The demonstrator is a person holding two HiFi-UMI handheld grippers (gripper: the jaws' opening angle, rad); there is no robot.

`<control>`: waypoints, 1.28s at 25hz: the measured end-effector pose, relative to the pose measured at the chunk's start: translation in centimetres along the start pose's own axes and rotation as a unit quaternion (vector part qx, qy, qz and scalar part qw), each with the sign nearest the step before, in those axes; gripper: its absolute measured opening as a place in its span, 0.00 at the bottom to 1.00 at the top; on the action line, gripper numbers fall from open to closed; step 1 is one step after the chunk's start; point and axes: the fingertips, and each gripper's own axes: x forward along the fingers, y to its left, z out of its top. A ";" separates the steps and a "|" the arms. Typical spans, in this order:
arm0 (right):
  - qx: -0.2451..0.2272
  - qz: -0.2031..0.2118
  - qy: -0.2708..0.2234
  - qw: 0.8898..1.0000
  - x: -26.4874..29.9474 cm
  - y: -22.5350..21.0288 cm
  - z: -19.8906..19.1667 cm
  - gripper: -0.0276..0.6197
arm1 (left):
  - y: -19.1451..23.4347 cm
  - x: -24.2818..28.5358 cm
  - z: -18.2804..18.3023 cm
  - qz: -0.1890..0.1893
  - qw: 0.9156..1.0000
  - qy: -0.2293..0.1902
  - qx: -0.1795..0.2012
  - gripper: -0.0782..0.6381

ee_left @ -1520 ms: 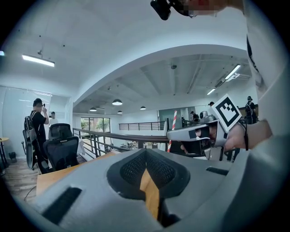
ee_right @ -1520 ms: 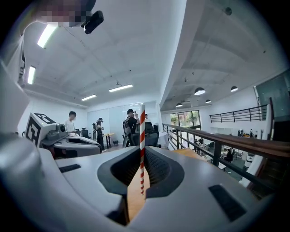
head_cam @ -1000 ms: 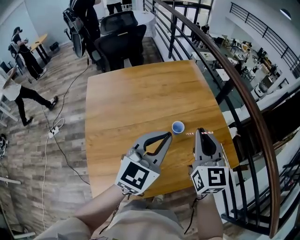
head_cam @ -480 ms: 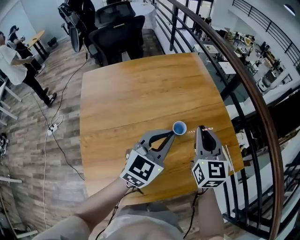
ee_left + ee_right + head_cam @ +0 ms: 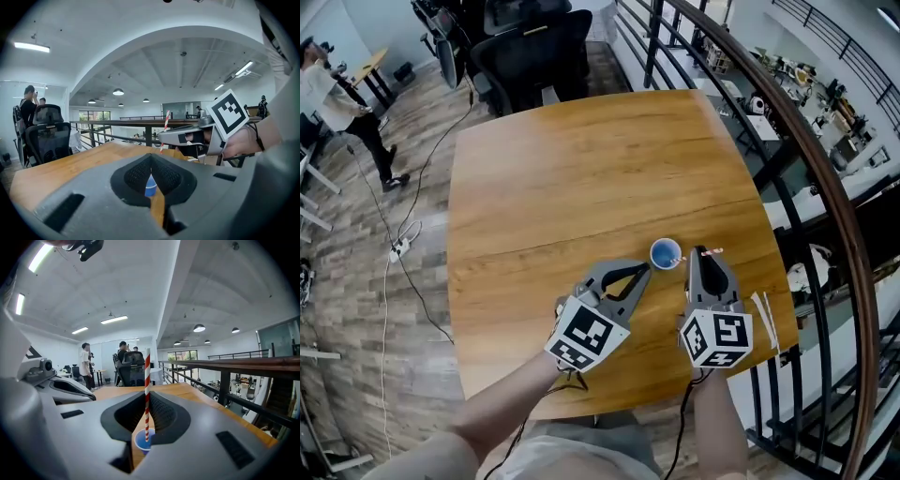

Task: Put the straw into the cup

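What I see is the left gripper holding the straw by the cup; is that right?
Not quite: it is the right gripper that holds the straw by the cup. The right gripper view shows its jaws shut on the straw.

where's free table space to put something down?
Free: the wooden table beyond the small blue cup, to its far and left edges. Crowded: near right corner, with cup, left gripper, right gripper holding the red-and-white striped straw, thin white sticks.

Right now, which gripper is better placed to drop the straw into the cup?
Right. The right gripper holds the straw upright, its lower end at the mouth of the cup; the left gripper is shut, empty, beside the cup.
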 end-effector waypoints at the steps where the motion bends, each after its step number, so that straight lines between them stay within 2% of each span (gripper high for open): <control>1: -0.006 0.003 0.002 1.000 0.4 -0.1 -0.5 0.10 | 0.1 0.4 -0.6 -0.001 1.000 0.001 -0.007 0.13; 5: -0.004 0.005 0.009 1.000 2.1 -0.7 -2.6 0.10 | 0.7 1.8 -2.7 -0.002 1.000 0.005 -0.026 0.13; 10: 0.025 0.006 0.017 1.000 3.2 -1.4 -5.6 0.10 | 0.7 3.0 -5.1 -0.002 0.999 0.015 -0.031 0.13; 17: 0.030 0.022 0.025 0.999 3.8 -1.0 -8.1 0.10 | 0.2 3.6 -7.0 -0.004 0.999 0.028 -0.035 0.13; 21: 0.021 0.030 0.029 0.999 4.1 -0.7 -8.2 0.10 | 0.4 3.6 -7.1 -0.003 0.999 0.032 -0.037 0.13; 25: -0.034 0.019 0.032 0.999 3.5 0.0 -8.1 0.10 | 0.2 3.0 -6.8 -0.004 0.999 0.032 -0.036 0.13; 32: -0.015 0.017 0.004 1.000 1.9 0.7 -4.2 0.10 | -0.3 1.3 -4.1 -0.005 0.999 0.021 -0.033 0.13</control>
